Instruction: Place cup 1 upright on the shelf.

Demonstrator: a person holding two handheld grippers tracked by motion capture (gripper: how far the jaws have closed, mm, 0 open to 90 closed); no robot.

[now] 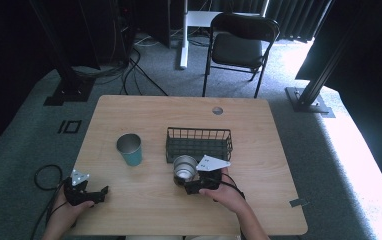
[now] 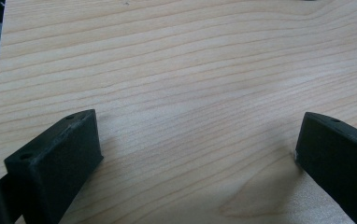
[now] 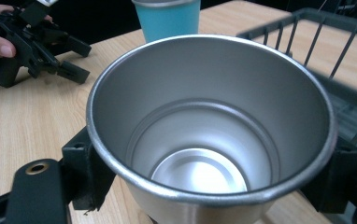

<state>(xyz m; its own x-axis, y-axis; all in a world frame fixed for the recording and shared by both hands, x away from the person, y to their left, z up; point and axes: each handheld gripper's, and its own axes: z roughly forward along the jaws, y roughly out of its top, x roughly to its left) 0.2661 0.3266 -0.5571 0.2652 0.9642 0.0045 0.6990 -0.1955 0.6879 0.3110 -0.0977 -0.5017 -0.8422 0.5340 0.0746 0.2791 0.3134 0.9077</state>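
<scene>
Beside the wire basket (image 1: 199, 142), my right gripper (image 1: 191, 186) clasped the steel cup (image 1: 184, 169) between both jaws. My left gripper (image 1: 100, 195) rested wide apart over bare table (image 2: 190, 70). I read no writing.

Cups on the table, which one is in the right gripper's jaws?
The bare silver cup, by the basket; the teal cup stands free.

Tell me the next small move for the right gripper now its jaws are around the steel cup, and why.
Probably lift the steel cup straight up a little. The right gripper has a jaw on each side of the cup, and the wire basket stands close behind it, so rising first should clear the basket's rim before moving over it.
</scene>
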